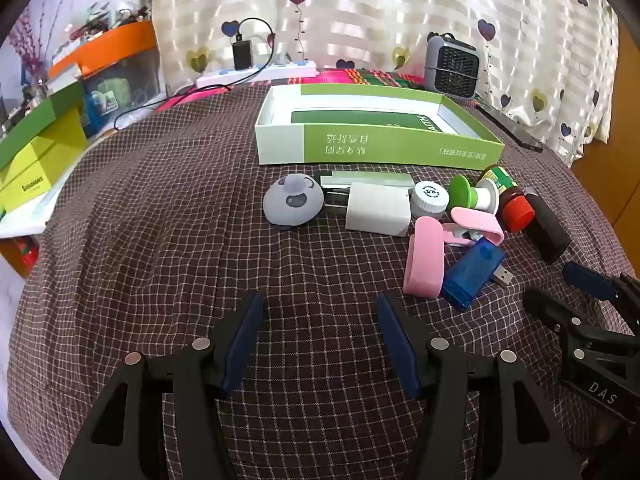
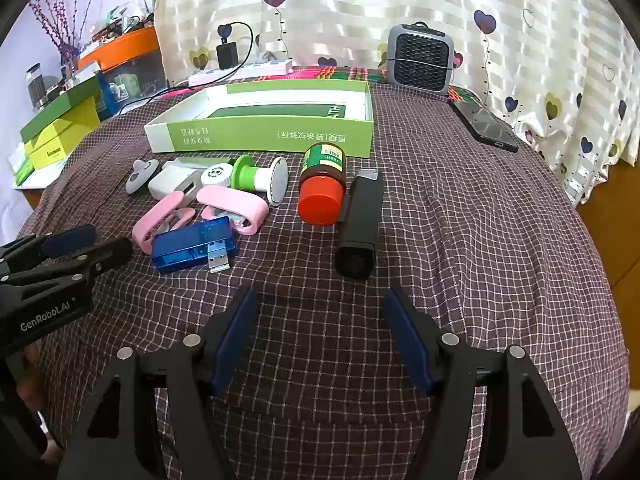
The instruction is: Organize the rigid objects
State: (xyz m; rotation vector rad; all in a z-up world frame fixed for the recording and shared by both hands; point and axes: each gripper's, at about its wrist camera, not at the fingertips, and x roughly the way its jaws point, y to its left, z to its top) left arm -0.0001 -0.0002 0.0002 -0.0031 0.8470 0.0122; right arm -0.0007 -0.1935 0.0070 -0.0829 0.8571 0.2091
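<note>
A cluster of small rigid items, among them a blue USB adapter [image 2: 188, 243] and a red-capped bottle [image 2: 322, 185], is seen mid-frame before the open green box [image 2: 260, 136], presumably awaiting sorting, while the left gripper [image 1: 320, 340] and right gripper [image 2: 320, 336] are held apart, empty, over the checked cloth [image 2: 460, 240] below a heart-patterned curtain [image 2: 400, 8].

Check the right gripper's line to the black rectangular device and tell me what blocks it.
Nothing visible does. The right gripper is open, with only bare checked cloth between it and the black device's near end. The red-capped bottle lies against the device's left side, not in front.
</note>
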